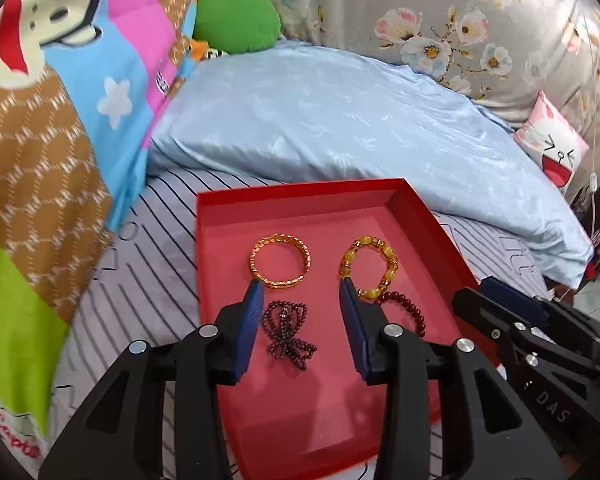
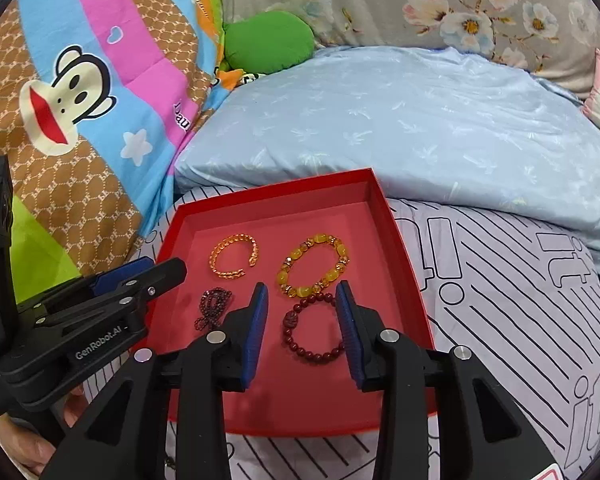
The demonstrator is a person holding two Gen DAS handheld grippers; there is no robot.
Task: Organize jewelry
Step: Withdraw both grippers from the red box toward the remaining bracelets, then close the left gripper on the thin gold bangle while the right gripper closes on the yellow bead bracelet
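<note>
A red tray (image 1: pixel 300 196) (image 2: pixel 404 256) lies on the striped bed sheet. In it lie a gold bangle (image 1: pixel 279 256) (image 2: pixel 234 257), a yellow bead bracelet (image 1: pixel 370 264) (image 2: pixel 313 266), a dark red bead bracelet (image 2: pixel 314 330) (image 1: pixel 406 306) and a bunched dark purple bead string (image 1: pixel 290 334) (image 2: pixel 213 307). My left gripper (image 1: pixel 302 290) is open and empty over the tray, above the purple string. My right gripper (image 2: pixel 302 292) is open and empty, its fingers either side of the dark red bracelet. Each gripper shows in the other's view.
A light blue pillow (image 1: pixel 340 120) lies just behind the tray. A colourful monkey-print quilt (image 1: pixel 52 120) rises at the left, with a green cushion (image 1: pixel 236 20) and floral bedding (image 1: pixel 440 20) behind. A pink cartoon cushion (image 1: pixel 552 148) sits at the right.
</note>
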